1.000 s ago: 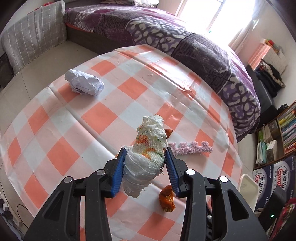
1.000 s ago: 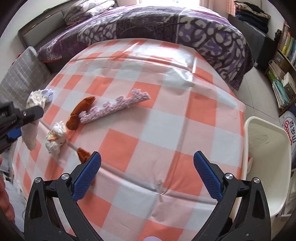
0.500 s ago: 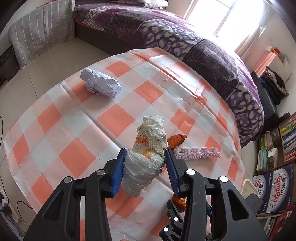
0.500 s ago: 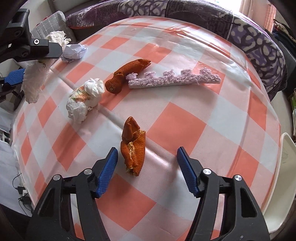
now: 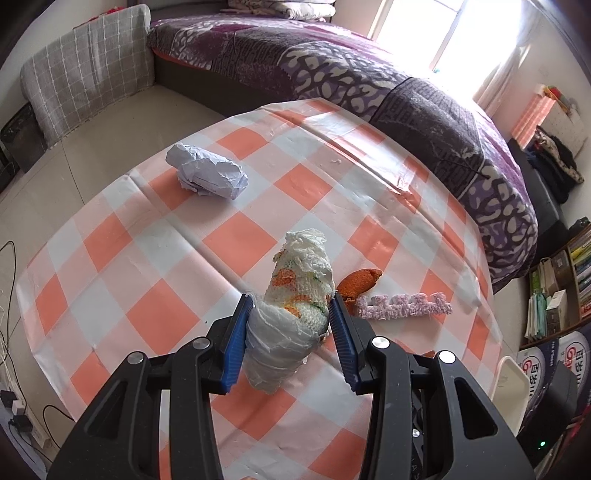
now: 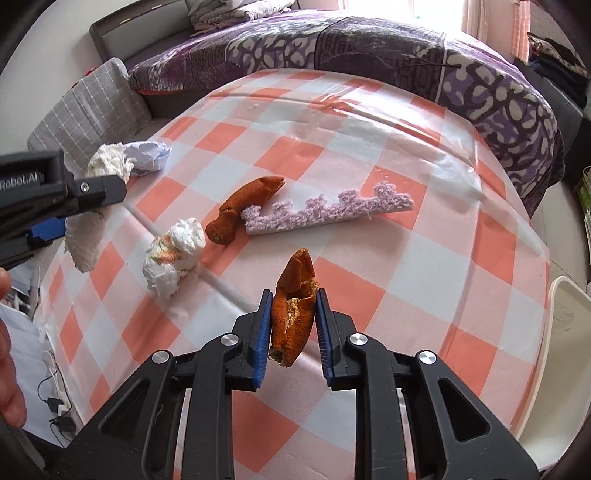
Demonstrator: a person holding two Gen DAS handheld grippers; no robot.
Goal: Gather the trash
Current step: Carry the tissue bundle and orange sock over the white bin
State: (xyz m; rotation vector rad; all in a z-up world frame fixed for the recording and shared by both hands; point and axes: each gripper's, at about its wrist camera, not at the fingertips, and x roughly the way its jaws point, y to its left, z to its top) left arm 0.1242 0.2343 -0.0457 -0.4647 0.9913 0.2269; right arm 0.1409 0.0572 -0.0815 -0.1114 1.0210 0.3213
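Right wrist view: right claw point(image 6: 291, 325) closing on orange peel point(image 6: 293, 314) for disposal, left claw point(image 5: 291, 341) clamped around tissue wad point(image 5: 295, 306).

- desk point(image 5: 236, 236) under orange-white checked cloth
- bed point(image 5: 332, 70) behind it, purple patterned cover
- bright window point(image 5: 439, 33) past the bed
- grey checked cushion point(image 5: 88, 74) left
- bookshelf point(image 5: 565, 288) right
- pale floor point(image 5: 110, 122)
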